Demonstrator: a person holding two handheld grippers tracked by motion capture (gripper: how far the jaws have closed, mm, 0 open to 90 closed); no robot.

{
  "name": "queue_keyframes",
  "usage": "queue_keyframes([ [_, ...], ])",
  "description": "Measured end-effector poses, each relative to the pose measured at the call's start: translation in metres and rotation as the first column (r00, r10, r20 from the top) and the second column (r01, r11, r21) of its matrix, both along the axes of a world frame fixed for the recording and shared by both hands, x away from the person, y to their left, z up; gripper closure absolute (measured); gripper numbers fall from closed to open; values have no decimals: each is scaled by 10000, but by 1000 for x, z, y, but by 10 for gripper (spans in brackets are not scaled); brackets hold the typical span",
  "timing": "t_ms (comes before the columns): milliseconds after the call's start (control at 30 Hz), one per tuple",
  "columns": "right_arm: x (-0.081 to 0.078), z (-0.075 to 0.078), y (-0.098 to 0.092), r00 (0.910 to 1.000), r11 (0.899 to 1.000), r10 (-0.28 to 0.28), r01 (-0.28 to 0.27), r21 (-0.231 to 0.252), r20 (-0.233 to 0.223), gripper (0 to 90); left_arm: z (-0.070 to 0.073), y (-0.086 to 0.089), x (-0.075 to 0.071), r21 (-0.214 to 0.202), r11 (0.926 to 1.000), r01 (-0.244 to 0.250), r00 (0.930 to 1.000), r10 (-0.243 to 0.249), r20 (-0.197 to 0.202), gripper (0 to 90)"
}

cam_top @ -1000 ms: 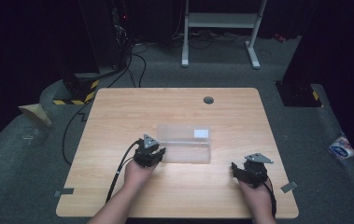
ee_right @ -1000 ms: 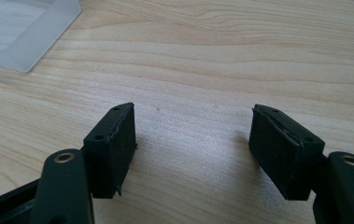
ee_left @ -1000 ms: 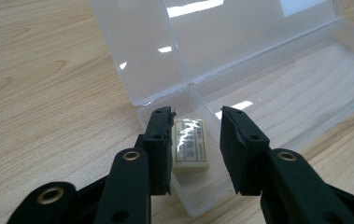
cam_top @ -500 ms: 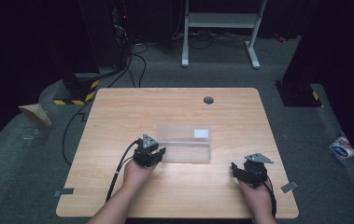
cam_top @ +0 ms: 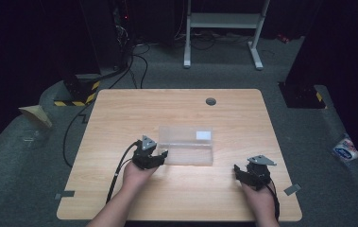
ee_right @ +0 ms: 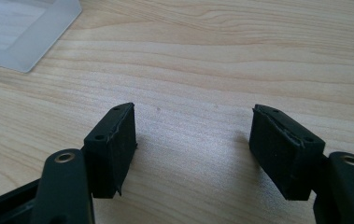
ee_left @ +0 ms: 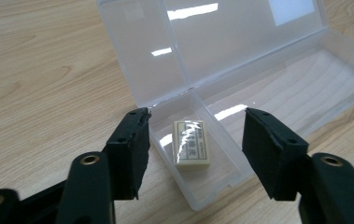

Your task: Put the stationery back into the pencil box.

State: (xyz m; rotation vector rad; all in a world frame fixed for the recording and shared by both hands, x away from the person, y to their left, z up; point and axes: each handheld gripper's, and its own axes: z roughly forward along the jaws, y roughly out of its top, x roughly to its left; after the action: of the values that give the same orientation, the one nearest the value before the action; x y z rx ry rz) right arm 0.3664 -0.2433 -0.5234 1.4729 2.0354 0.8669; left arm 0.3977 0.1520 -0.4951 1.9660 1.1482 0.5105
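A clear plastic box (cam_top: 186, 152) lies open in the middle of the table, its lid (ee_left: 137, 51) folded back. A small white eraser (ee_left: 192, 143) rests in the box's left end compartment. My left gripper (cam_top: 160, 153) hovers at that end. Its jaws have just been opening and now stand apart (ee_left: 198, 116) on either side of the eraser, with the pads clear of it. My right gripper (cam_top: 238, 170) rests to the right of the box, near the table's front. It is open (ee_right: 193, 112) over bare wood.
A corner of the box (ee_right: 30, 42) shows at the upper left of the right gripper view. A dark round grommet (cam_top: 210, 101) sits near the table's far edge. Cables and a metal stand (cam_top: 224, 28) are on the floor beyond.
The left gripper's jaws look slightly wider apart at the box's left end. Neither hand has shifted.
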Motion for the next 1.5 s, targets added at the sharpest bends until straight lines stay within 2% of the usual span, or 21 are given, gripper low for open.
queue_keyframes([
  [200,0,0,0,10000,10000,5,-5,4,-1,315,3,10,-1,-376,9992,135,9998,-140,-120,278],
  [333,0,0,0,10000,10000,7,-7,-1,2,315,4,15,-3,-115,9999,74,9999,-76,-134,159],
  [467,0,0,0,10000,10000,24,-24,-23,18,315,4,21,-5,83,9999,86,9998,-85,-198,81],
  [600,0,0,0,10000,10000,15,-15,-40,10,316,3,27,-6,52,9999,112,9998,-111,-184,49],
  [767,0,0,0,10000,10000,12,-11,-44,12,316,1,33,-7,-35,9997,244,9986,-245,-459,6],
  [800,0,0,0,10000,10000,11,-11,-44,13,316,1,34,-7,25,9997,252,9989,-250,-398,2],
  [1033,0,0,0,10000,10000,26,-26,-65,28,316,2,43,-10,-40,10000,60,9995,-61,-308,0],
  [1167,0,0,0,10000,10000,6,-6,-63,44,318,-1,58,-13,-69,9999,-157,9992,154,-380,1],
  [1333,0,0,0,10000,10000,-1,2,-66,42,317,-10,79,-17,140,9992,-371,9967,380,-721,2],
  [1500,0,0,0,10000,10000,-9,9,-72,45,318,-21,106,-22,723,9950,-693,9914,767,-1059,12],
])
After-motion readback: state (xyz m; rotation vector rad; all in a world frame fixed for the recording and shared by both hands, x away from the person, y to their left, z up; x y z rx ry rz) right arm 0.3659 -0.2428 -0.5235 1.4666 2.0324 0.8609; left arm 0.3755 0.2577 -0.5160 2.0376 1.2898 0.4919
